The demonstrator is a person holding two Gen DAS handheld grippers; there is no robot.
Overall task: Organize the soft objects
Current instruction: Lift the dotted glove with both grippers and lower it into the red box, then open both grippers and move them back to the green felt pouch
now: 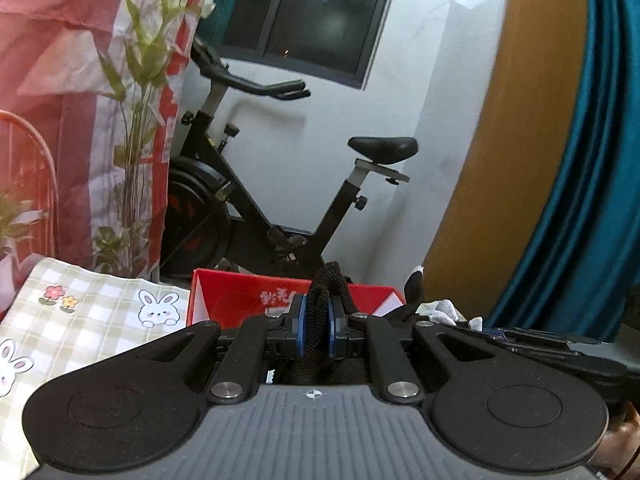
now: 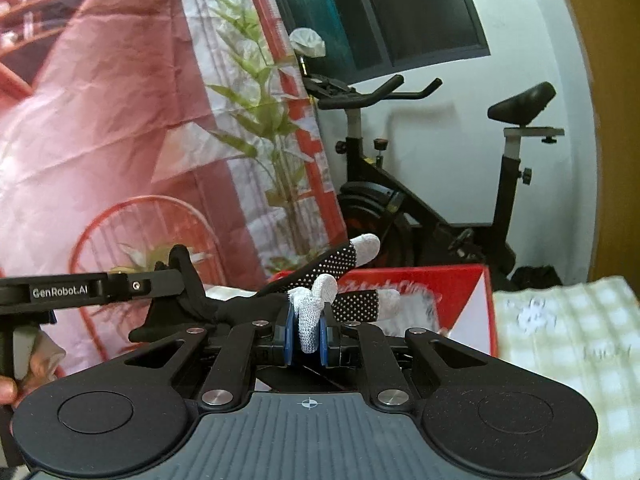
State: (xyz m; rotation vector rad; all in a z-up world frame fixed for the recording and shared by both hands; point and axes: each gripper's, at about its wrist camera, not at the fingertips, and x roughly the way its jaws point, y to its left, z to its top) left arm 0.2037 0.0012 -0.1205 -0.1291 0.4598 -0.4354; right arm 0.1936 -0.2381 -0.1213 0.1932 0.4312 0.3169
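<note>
A black knit glove (image 2: 340,262) with white dots and pale fingertips hangs stretched between both grippers, above a red box (image 2: 448,292). My right gripper (image 2: 309,330) is shut on one pale fingertip of the glove. My left gripper (image 1: 318,320) is shut on the glove's black ribbed cuff (image 1: 326,284). In the right wrist view the left gripper (image 2: 182,280) comes in from the left, clamped on the cuff end. One glove fingertip (image 1: 414,286) shows at the right of the left wrist view.
The red box (image 1: 240,300) stands open beside a green checked cloth with rabbit prints (image 1: 88,320). Behind stand a black exercise bike (image 1: 248,200), a red-and-white printed curtain with a leafy plant (image 2: 272,128), and a teal curtain (image 1: 580,180).
</note>
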